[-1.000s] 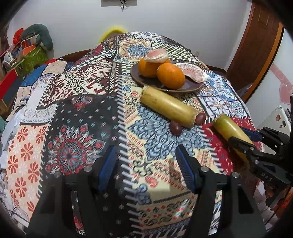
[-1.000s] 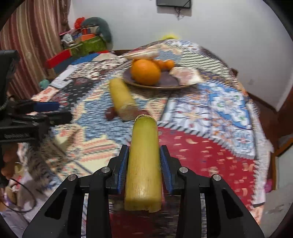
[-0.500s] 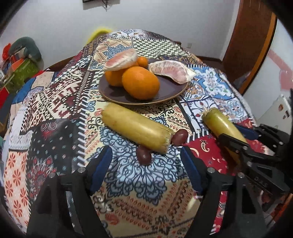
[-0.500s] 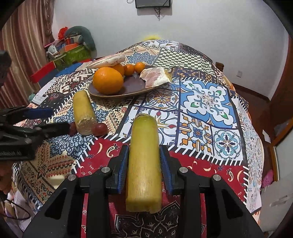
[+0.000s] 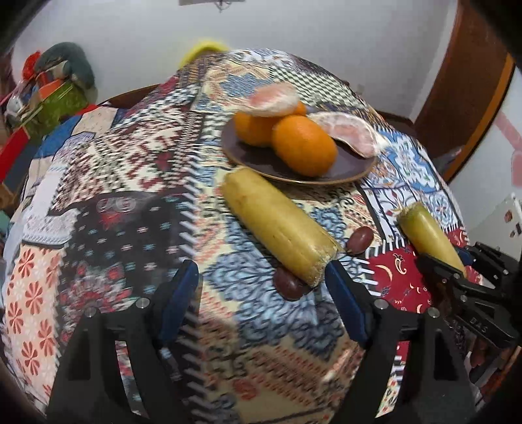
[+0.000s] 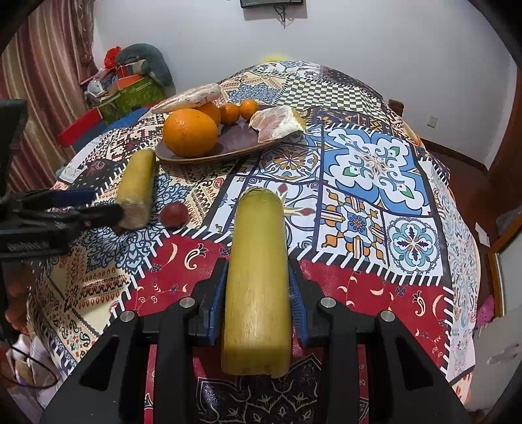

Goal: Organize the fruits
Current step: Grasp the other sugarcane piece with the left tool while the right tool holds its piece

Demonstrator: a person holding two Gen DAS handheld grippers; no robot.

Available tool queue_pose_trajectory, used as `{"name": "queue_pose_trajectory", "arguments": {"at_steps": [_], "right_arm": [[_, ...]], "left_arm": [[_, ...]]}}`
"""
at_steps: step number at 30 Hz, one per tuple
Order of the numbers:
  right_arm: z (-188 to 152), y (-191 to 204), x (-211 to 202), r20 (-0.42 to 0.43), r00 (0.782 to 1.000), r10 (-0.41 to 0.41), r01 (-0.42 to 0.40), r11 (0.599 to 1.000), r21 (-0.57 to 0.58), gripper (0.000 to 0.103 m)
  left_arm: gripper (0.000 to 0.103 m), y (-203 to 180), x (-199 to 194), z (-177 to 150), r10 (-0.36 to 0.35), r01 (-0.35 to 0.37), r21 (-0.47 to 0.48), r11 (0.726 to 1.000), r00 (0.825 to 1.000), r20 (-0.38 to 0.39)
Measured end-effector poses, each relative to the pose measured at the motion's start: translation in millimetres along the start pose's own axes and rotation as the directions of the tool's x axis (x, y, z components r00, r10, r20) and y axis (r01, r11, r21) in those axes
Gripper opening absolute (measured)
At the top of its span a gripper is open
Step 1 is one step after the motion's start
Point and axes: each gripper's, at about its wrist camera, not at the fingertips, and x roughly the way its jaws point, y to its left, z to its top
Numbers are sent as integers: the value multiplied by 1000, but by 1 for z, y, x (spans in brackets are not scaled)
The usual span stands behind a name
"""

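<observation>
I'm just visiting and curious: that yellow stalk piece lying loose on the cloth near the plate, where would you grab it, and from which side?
Grip the loose stalk piece around its middle, coming down from above with one finger on each long side. It lies flat, a straight cylinder of even width, so the flanks are parallel. Stay off its near cut end, where two dark round fruits sit close.

White walls (image 6: 375,39) all round; dark screen (image 6: 272,2) mounted high on the far one, cables dangling below; striped curtain (image 6: 42,65) in reds and browns at the left; brown wooden door (image 5: 469,84) at the right; dark floor (image 6: 460,169) with a wall socket (image 6: 432,121) just above it; round table under a patchwork cloth (image 6: 368,163); pile of boxes and cushions (image 6: 130,84) in the far left corner.
</observation>
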Motion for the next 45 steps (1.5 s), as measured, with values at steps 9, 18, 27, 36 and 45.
{"name": "queue_pose_trajectory", "arguments": {"at_steps": [9, 18, 27, 36, 45], "right_arm": [[1, 0, 2, -2, 1000, 0, 0, 1000, -1, 33], [3, 0, 3, -4, 1000, 5, -5, 1000, -3, 34], [6, -8, 3, -7, 999, 32, -32, 999, 20, 34], [5, -11, 2, -11, 999, 45, -45, 999, 30, 34], [5, -11, 7, 0, 999, 42, -42, 999, 29, 32]], "left_arm": [[81, 40, -21, -6, 116, -114, -51, 992, 993, 24], [80, 64, -23, -10, 120, -119, -106, 987, 993, -1], [80, 35, -20, 16, 41, -41, -15, 999, 999, 22], [51, 16, 34, 38, 32, -28, 55, 998, 997, -76], [40, 23, 51, 44, 36, -33, 34, 999, 996, -83]]}}
